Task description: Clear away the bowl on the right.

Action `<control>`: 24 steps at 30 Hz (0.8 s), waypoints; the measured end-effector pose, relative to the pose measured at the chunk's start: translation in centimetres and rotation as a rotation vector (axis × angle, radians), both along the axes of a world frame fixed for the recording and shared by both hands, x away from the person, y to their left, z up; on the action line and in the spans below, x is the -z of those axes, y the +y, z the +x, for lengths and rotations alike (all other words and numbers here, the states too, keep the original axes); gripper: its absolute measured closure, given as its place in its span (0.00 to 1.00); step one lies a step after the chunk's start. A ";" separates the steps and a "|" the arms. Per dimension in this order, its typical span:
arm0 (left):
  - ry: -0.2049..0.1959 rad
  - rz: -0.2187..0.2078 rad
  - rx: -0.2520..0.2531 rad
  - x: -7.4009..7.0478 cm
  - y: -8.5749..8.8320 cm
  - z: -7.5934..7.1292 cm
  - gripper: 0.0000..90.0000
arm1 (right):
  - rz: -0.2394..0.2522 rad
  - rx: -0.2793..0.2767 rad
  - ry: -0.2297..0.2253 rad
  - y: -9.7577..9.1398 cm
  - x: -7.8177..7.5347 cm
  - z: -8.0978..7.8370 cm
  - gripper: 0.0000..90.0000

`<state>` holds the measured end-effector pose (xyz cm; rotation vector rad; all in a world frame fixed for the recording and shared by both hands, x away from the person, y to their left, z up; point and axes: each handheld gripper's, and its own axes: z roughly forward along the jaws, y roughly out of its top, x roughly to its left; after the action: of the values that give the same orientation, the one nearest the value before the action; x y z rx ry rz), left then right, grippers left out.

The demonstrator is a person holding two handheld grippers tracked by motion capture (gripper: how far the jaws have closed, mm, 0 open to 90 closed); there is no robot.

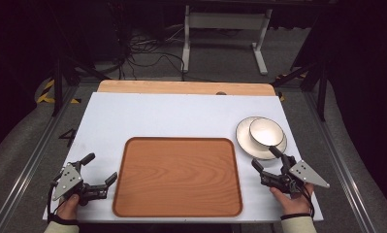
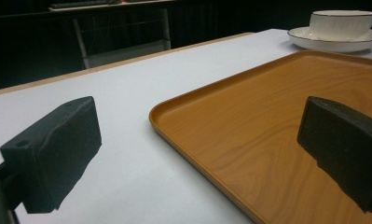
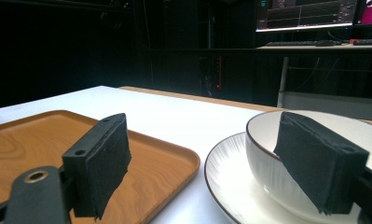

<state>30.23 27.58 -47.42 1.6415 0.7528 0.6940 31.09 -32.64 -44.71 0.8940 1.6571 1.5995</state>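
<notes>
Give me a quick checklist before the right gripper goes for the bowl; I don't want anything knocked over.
1. Right gripper open: ok, its fingers stand wide apart with nothing pressed between them.
2. Approach lined up: ok, one finger is over the bowl, the other outside its near wall.
3. Bowl seated: ok, it sits upright on the plate.
4. Bowl empty: cannot tell, its bottom is hidden in the right gripper view.
5. Tray free to receive: ok, nothing lies on it.
6. Left gripper out of the way: ok, open at the tray's left edge, far from the bowl.
</notes>
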 end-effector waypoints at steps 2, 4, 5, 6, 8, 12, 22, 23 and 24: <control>0.000 -0.001 0.000 0.0 0.0 0.0 0.00 | 0.003 -0.001 0.002 0.1 -0.5 0.1 0.19; 0.000 -0.001 0.000 0.0 0.0 0.0 0.00 | -0.004 0.004 0.014 0.1 -0.8 0.3 0.20; 0.000 -0.001 0.000 0.0 0.0 0.0 0.00 | -0.003 0.004 0.016 0.2 -1.0 0.4 0.20; 0.000 -0.001 0.000 0.0 0.0 0.0 0.00 | 0.004 -0.001 0.019 0.3 -1.2 0.5 0.20; 0.000 -0.002 0.001 0.0 0.0 0.0 0.00 | -0.008 0.003 0.018 0.2 -1.3 0.6 0.21; 0.000 -0.003 0.000 0.0 0.0 0.0 0.00 | -0.012 0.000 0.014 0.2 -2.0 0.9 0.21; 0.000 -0.003 -0.001 0.0 0.0 0.0 0.00 | -0.005 0.004 0.021 0.1 -3.3 1.4 0.21; 0.000 -0.003 -0.001 0.0 0.0 0.0 0.00 | -0.001 0.003 0.020 0.1 -3.4 1.4 0.21; 0.000 -0.003 -0.001 0.0 0.0 0.0 0.00 | 0.000 0.003 0.023 0.1 -3.5 1.5 0.21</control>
<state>30.23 27.58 -47.42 1.6390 0.7541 0.6929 32.55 -32.51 -41.20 0.9174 1.6705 1.5926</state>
